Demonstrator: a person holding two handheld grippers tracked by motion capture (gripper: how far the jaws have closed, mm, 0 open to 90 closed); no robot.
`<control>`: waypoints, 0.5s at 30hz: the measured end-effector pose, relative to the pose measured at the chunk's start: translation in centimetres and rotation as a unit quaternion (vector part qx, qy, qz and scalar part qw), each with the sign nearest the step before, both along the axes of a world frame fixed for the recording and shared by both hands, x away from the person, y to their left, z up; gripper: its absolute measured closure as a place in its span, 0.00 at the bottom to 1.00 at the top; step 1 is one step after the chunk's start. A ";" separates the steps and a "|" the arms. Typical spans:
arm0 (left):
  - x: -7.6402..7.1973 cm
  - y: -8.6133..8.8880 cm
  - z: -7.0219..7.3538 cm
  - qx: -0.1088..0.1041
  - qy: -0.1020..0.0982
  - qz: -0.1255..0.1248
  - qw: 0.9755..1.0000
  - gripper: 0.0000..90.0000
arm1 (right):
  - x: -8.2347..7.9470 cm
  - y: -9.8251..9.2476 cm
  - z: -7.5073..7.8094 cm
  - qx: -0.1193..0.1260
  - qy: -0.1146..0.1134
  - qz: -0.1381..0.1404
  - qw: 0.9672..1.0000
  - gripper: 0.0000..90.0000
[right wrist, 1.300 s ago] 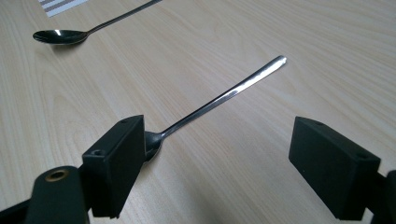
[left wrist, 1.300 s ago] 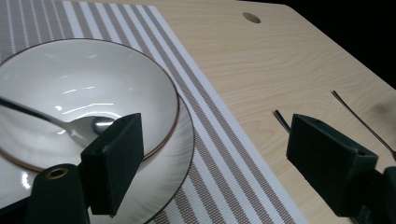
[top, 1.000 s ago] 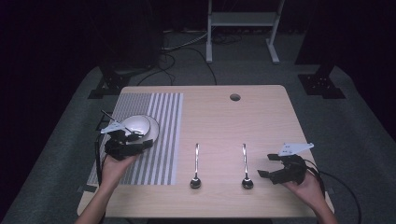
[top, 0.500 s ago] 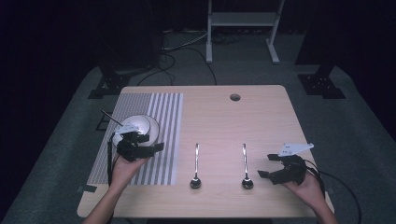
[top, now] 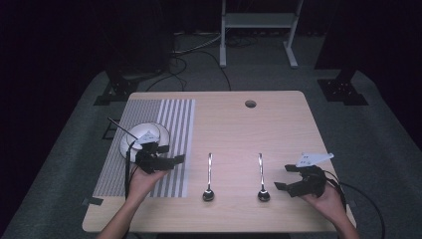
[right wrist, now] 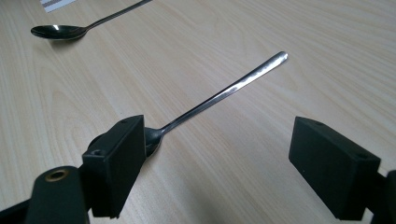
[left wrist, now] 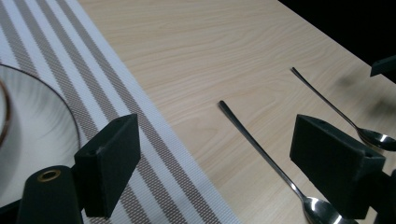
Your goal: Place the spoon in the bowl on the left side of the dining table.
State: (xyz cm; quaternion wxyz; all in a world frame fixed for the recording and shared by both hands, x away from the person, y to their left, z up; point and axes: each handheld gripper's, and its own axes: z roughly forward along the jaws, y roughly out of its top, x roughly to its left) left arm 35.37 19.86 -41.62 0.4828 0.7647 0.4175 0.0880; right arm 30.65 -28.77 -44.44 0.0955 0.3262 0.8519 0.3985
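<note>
**Two spoons on a bench, an open tool near each**

Two metal spoons lie side by side on the pale wooden bench [top: 278,124], handles pointing away from the person, bowls toward the near edge. The left spoon [top: 209,178] rests on bare wood just right of a striped placemat [top: 174,119]. The right spoon [top: 261,178] lies parallel to it, a little apart. Neither is lifted or gripped.

The right tool [top: 281,178] sits low beside the right spoon's bowl, its jaws spread wide with nothing between the pads. In the right gripper view the bowl shows partly behind one jaw, and the handle runs away across the wood. The left tool [top: 178,159] hovers over the right part of the placemat, jaws also wide and empty — in the left gripper view they frame the left spoon, with bare wood in between.

As a judgement, the work is at its start: both tools look lined up to take a spoon, but no grasp is made and both spoons are yet to be picked up and placed.

A white bowl [top: 144,135] stands on the placemat just behind the left tool. A small round hole [top: 250,104] sits near the far edge. Nothing lies between either tool and its spoon — the flat, thin handles may be the main difficulty.
</note>
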 end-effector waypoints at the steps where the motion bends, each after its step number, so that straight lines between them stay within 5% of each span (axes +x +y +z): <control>1: 0.0 -0.2 0.0 0.000 0.000 -0.002 1.000 0.17 | 0.0 0.0 0.0 0.000 0.000 0.000 1.000 0.20; 15: -0.8 -2.0 -0.9 -0.006 0.006 -0.021 1.000 0.17 | -0.1 -0.1 0.0 0.000 0.002 0.002 1.000 0.20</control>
